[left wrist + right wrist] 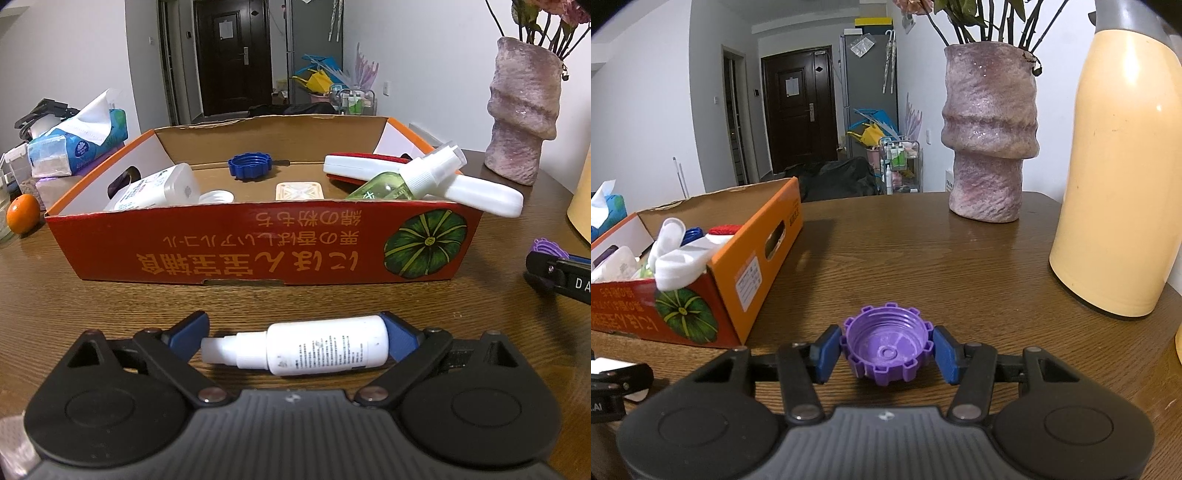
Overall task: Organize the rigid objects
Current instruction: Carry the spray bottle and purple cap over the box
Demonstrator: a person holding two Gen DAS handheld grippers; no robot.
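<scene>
White spray bottle [314,350] between spread left tool [295,341] (touching one pad), right tool [886,352] pinching purple cap [886,345].

My wooden surface [960,258], box [258,243], white bottle [314,349], purple cap [886,347], vase [990,147], cream flask [1123,177], tissue pack [74,147], orange [23,213] on it

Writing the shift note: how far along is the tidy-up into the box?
Done: several items already lie in the cardboard box, including a blue cap. In hand: the right gripper clamps the purple cap; the left gripper brackets the white spray bottle, its nozzle end clear of the pad. Left: box both.
</scene>
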